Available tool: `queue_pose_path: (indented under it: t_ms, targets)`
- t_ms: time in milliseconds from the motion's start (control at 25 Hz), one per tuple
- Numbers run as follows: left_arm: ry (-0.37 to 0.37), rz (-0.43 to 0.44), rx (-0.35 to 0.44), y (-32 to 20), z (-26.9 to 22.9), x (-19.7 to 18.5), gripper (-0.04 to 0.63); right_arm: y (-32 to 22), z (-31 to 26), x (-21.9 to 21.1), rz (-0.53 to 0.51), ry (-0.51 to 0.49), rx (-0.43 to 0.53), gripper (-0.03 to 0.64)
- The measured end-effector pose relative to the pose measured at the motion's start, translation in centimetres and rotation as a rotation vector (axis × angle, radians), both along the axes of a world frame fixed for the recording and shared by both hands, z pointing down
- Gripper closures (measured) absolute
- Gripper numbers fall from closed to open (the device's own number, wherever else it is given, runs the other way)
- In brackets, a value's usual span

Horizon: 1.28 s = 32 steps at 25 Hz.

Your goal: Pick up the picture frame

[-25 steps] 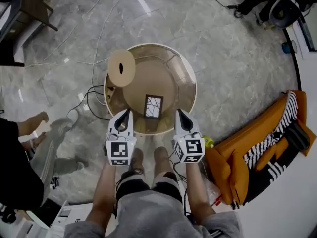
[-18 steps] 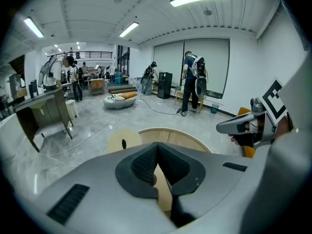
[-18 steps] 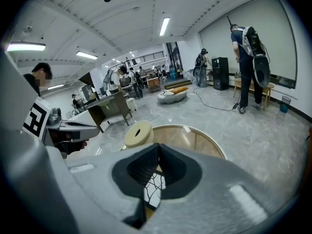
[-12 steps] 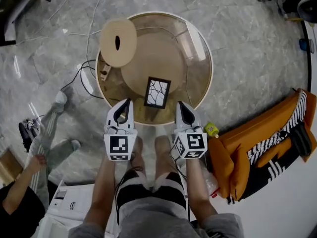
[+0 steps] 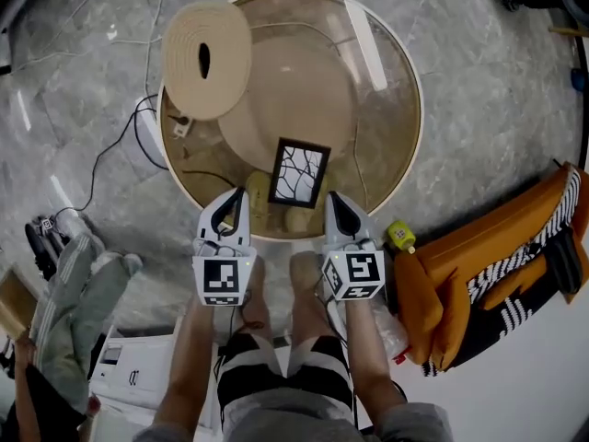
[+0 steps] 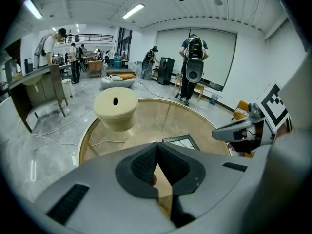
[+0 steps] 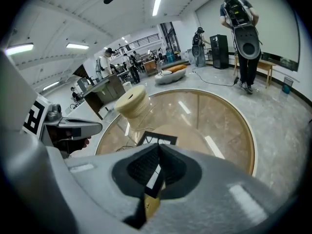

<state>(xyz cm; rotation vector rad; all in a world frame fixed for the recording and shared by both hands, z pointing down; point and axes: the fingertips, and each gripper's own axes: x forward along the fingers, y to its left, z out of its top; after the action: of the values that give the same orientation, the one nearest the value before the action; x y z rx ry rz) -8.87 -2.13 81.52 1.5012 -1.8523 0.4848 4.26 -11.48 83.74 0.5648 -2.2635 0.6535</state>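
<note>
One picture frame (image 5: 299, 173); one table (image 5: 386, 109); two tools (image 5: 237, 194) (image 5: 332, 198)

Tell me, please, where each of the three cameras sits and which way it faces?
Head view: on the person's head, facing steeply down at the round table, picture frame, left gripper and right gripper; forearms and legs show.
Left gripper view: on the left gripper, facing along its shut jaws across the table; the right gripper shows at right.
Right gripper view: on the right gripper, along its shut jaws; the left gripper shows at left.
Shared: all three show the picture frame.
</note>
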Motion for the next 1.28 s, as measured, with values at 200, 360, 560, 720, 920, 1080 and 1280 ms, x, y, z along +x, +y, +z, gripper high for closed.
queue_pose_path:
  t_ms: [200, 360, 560, 720, 920, 1080, 1280]
  targets:
    - [0.025, 0.007, -0.012, -0.2, 2.6, 0.5, 0.578, 0.8, 3.4, 0.2, 0.014, 0.025, -0.042, 0.617]
    - [0.026, 0.032, -0.016, -0.1, 3.5, 0.9, 0.578, 0.9, 4.7, -0.1, 0.042, 0.029, -0.082, 0.553]
    - [0.036, 0.042, -0.023, -0.1, 4.0, 1.1, 0.578, 0.8, 6.6, -0.6, 0.085, 0.068, -0.140, 0.386]
    - [0.042, 0.052, -0.022, 0.0, 4.3, 1.2, 0.578, 1.0, 7.3, -0.9, 0.081, 0.078, -0.155, 0.383]
    - [0.064, 0.024, -0.037, 0.2, 5.0, 1.2, 0.578, 1.3, 8.4, -0.7, 0.076, 0.104, -0.167, 0.383]
    - [0.050, 0.050, -0.042, 0.6, 5.7, 1.3, 0.578, 1.5, 9.1, -0.3, 0.068, 0.133, -0.160, 0.426]
    - [0.051, 0.048, -0.051, 0.9, 5.9, 1.3, 0.578, 1.7, 9.3, 0.2, 0.066, 0.154, -0.153, 0.501]
